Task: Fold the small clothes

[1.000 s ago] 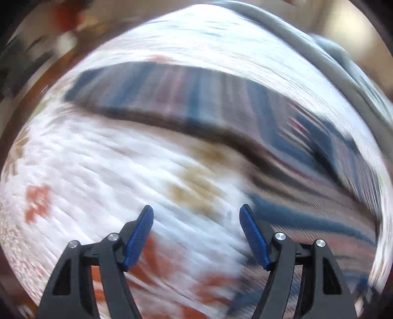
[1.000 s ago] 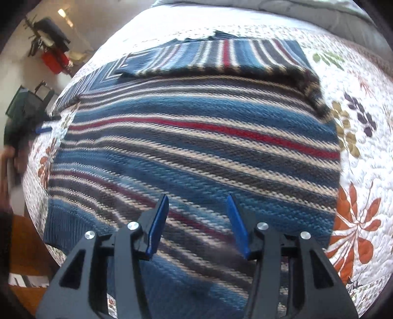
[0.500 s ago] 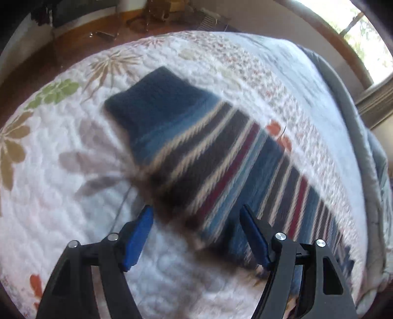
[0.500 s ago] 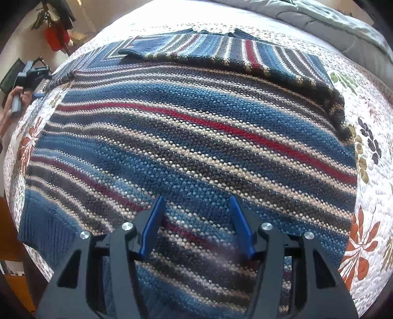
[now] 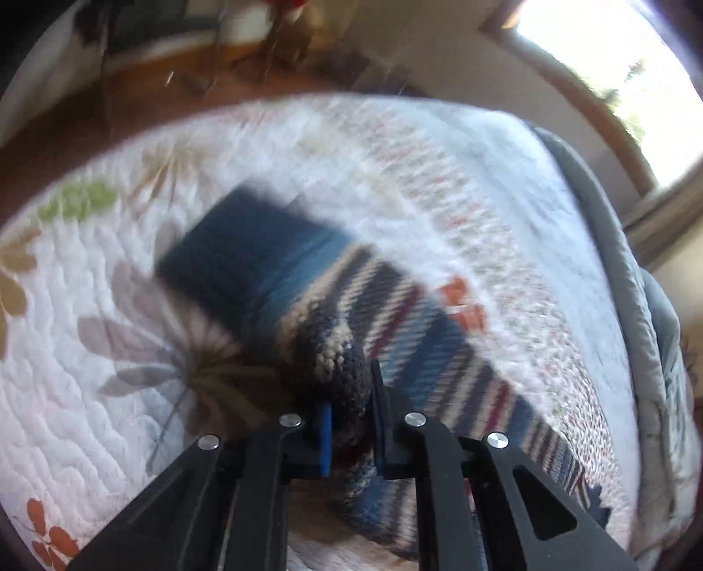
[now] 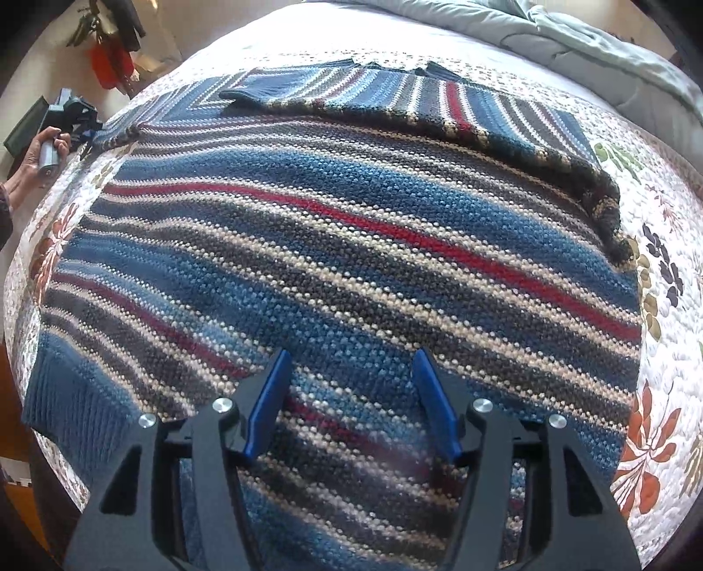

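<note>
A blue, grey, cream and red striped knit sweater lies flat on a floral quilt. One sleeve is folded across its top. The other sleeve stretches out to the side, ending in a plain blue cuff. My left gripper is closing, and its pads pinch a bunched ridge of this sleeve just behind the cuff. In the right wrist view the left gripper shows small at the far left, held by a hand. My right gripper hovers over the sweater's lower body; its jaws are opening with nothing between them.
The quilt covers a bed whose edge drops to a wooden floor beyond the cuff. A grey duvet is bunched along the far side of the bed. A bright window and blurred furniture stand past the bed.
My left gripper swept to the sleeve and went from wide open to pinched on it, raising a ridge of knit. My right gripper sank a little toward the sweater body and spread wider.
</note>
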Tool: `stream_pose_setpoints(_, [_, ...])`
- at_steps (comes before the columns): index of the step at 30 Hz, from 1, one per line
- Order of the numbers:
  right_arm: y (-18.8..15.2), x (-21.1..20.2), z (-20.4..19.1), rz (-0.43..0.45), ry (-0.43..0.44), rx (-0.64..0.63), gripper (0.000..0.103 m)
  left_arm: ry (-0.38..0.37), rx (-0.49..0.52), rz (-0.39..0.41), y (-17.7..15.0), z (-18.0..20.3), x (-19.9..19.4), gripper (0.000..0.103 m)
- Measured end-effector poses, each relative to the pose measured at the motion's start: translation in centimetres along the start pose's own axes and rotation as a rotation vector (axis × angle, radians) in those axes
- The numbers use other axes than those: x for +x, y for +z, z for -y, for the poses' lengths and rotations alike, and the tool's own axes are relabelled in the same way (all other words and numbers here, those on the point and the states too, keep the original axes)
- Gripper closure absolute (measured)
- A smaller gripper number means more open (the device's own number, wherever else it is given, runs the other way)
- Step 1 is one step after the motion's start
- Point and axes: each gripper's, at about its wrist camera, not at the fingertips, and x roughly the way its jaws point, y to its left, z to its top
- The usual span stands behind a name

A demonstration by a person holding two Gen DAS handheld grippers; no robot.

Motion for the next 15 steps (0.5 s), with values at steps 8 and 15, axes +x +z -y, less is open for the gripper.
stream_pose_setpoints(8, [-0.7, -0.9, 0.4, 0.007, 0.022, 0.021, 0.044, -0.102, 0.354, 0.087, -6.8, 12.1, -5.5, 0.09])
stream_pose_setpoints(15, [-1.5, -2.1, 1.6, 0.02, 0.034, 0.051, 0.044, -0.206, 0.602, 0.009, -16.8, 21.7, -6.3, 0.09])
